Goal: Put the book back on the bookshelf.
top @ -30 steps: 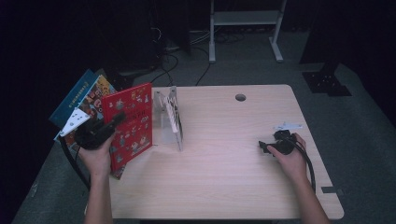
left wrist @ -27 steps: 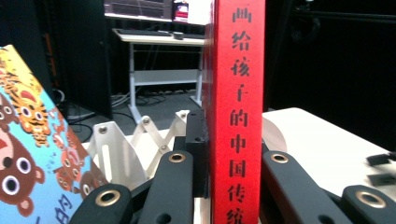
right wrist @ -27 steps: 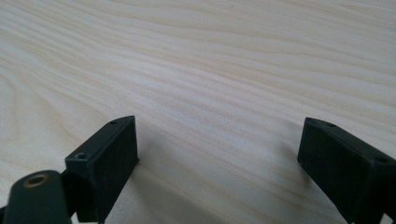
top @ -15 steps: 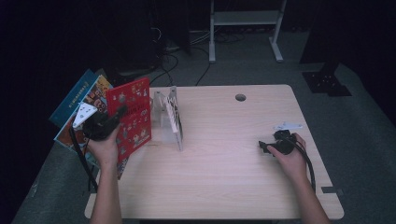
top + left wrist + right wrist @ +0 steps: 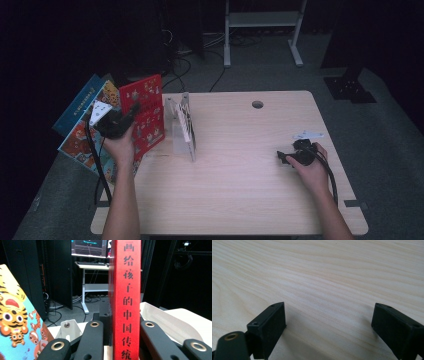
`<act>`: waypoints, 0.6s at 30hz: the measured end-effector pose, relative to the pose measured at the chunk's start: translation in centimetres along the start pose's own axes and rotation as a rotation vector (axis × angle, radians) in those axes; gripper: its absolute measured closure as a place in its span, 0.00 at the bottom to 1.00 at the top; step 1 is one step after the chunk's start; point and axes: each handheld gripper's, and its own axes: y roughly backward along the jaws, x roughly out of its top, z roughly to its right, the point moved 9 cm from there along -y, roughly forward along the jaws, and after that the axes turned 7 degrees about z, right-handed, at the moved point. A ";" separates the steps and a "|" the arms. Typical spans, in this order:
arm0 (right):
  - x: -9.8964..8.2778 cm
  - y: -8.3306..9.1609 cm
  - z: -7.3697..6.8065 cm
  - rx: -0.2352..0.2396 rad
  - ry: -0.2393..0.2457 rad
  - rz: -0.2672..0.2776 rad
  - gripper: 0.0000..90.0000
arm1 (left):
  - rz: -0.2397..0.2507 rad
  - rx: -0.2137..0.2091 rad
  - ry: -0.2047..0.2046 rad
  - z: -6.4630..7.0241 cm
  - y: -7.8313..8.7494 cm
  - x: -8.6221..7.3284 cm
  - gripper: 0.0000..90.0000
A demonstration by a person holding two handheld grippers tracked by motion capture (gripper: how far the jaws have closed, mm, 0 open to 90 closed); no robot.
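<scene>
Since earlier frame, left tool (image 5: 131,111) w/ red book (image 5: 147,116) sits closer to the white rack (image 5: 183,128) and a bit lower; right tool (image 5: 283,156) same spot. Red book: bright red cover w/ small cartoon pics, black Chinese characters down the spine (image 5: 127,302), held upright just left of rack, over counter (image 5: 240,170) edge. Left tool pinches the book at its spine, jaws either side. Left of rack, beyond the red one: tiger-picture book (image 5: 80,136) and a blue book (image 5: 80,102), tilted, off the counter. Rack's wire dividers stand between red book and open counter. Right tool rests on counter well right of rack, jaws spread, nothing between.
</scene>
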 end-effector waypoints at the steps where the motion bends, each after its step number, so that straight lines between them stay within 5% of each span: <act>1: 0.0 0.0 0.0 0.000 0.000 0.000 0.12 | 0.003 -0.002 0.000 0.0 -0.1 -0.2 0.88; 8: 0.0 0.0 0.0 0.000 0.000 0.000 0.12 | 0.028 0.007 0.014 -0.1 -0.3 -1.1 0.88; 18: 0.0 0.0 0.0 0.000 0.001 0.000 0.12 | -0.034 0.014 -0.002 0.3 0.3 -2.3 0.88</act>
